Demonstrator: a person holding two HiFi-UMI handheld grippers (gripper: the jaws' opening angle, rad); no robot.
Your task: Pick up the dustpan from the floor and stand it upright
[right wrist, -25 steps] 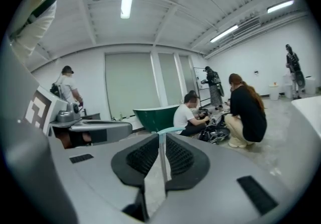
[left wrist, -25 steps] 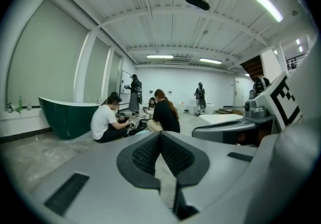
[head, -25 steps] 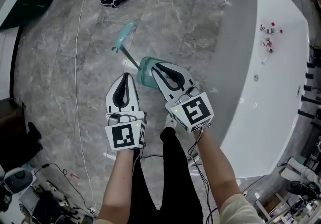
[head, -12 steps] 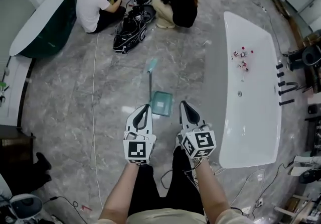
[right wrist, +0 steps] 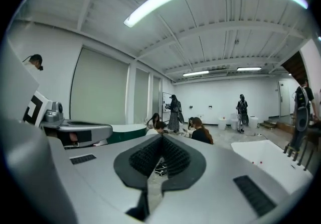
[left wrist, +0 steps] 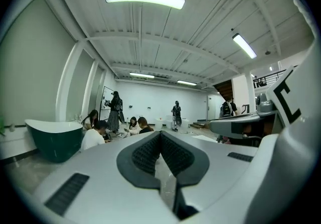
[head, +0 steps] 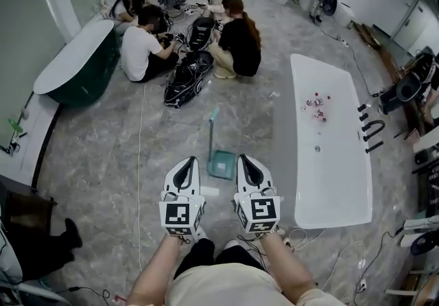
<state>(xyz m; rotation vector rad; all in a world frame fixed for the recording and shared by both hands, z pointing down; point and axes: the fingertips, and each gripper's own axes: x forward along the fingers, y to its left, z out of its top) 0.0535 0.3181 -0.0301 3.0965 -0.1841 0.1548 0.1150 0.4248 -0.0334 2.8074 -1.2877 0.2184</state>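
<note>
two grippers, the left gripper (head: 185, 166) and the right gripper (head: 245, 164), are held side by side at the lower centre of the head view, their tips pointing up the frame. each has its jaws pressed together with nothing between them; in both gripper views the dark ribbed pads meet in a closed v, and beyond them lie only the far end of the room and the lit ceiling. the marker cubes (head: 180, 215) sit at the near ends of the tools, just above the person's forearms.

the dustpan (head: 221, 162), teal, is on the grey stone floor (head: 96, 147) in the middle of the frame, just above the gap between the two tips and touched by neither. its long handle (head: 211, 130) runs from the pan straight up the frame. from this steep angle it cannot be told for certain whether it stands or lies.

a white bathtub (head: 336, 174) fills the right of the frame, with a few small red and white bits (head: 317, 102) inside it. a dark green bathtub (head: 75, 68) sits at the upper left. several people (head: 236, 40) sit on the floor at upper centre, beside a black bag (head: 184, 78). a thin white cable (head: 140, 160) trails down the floor left of the grippers.
</note>
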